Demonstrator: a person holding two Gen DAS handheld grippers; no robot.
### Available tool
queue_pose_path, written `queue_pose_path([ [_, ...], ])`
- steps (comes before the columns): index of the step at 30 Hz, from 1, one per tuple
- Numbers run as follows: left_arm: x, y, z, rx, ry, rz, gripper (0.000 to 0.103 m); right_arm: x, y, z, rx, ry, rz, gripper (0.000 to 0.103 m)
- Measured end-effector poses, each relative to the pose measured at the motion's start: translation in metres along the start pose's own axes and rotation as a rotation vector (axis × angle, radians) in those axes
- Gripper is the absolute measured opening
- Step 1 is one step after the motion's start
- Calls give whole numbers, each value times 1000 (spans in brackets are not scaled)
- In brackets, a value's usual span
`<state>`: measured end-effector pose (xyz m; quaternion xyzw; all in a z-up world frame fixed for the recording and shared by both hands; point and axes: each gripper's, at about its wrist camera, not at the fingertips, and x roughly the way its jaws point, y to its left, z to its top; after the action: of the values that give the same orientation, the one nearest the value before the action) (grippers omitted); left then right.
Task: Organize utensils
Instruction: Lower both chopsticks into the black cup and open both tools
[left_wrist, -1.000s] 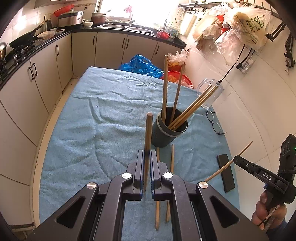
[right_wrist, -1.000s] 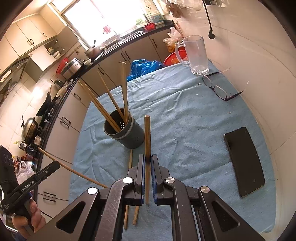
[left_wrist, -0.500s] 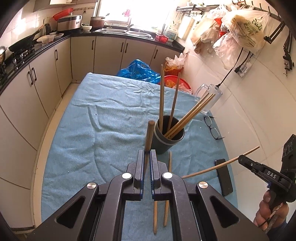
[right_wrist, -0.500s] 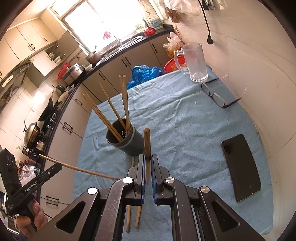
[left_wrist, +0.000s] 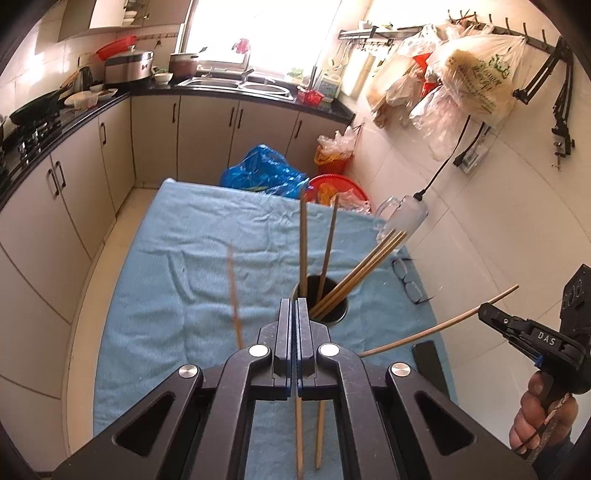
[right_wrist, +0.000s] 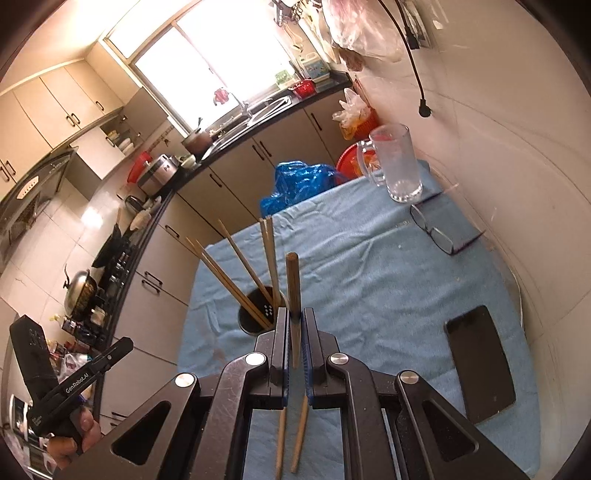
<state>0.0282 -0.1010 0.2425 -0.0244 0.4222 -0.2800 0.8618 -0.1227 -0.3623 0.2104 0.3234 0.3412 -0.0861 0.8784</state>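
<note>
Two chopsticks lie on the blue cloth near the dark holder, awaiting pickup, while the right gripper pinches an upright chopstick, seemingly to drop in, and the left gripper hovers pressed together, empty.

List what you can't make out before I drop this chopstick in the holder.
- Left wrist view: the loose chopstick left of the holder is motion-blurred; its support is unclear.
- Both views: two table chopsticks are partly covered by the filming gripper.
- Right wrist view: the right gripper hides the holder's near rim.
</note>
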Motion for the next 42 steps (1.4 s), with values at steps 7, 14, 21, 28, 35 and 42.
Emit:
queue_pose_path([
  [7,26,12,16,-51,102,-10,10,-4,10,12,-7,-19,27,6],
  [14,108,66,22,-208,302,23,34,-7,9,8,3,-4,22,6],
  [21,208,93,20,-268,456,90,33,-15,-1,8,15,6,-11,6],
  [28,281,99,15,-205,540,204,32,-21,-11,7,9,12,-53,6],
  [35,289,88,7,-128,505,246,6,-20,-21,7,21,27,-71,6],
  [42,226,95,0,-171,361,168,6,-10,-15,13,14,35,-39,6],
])
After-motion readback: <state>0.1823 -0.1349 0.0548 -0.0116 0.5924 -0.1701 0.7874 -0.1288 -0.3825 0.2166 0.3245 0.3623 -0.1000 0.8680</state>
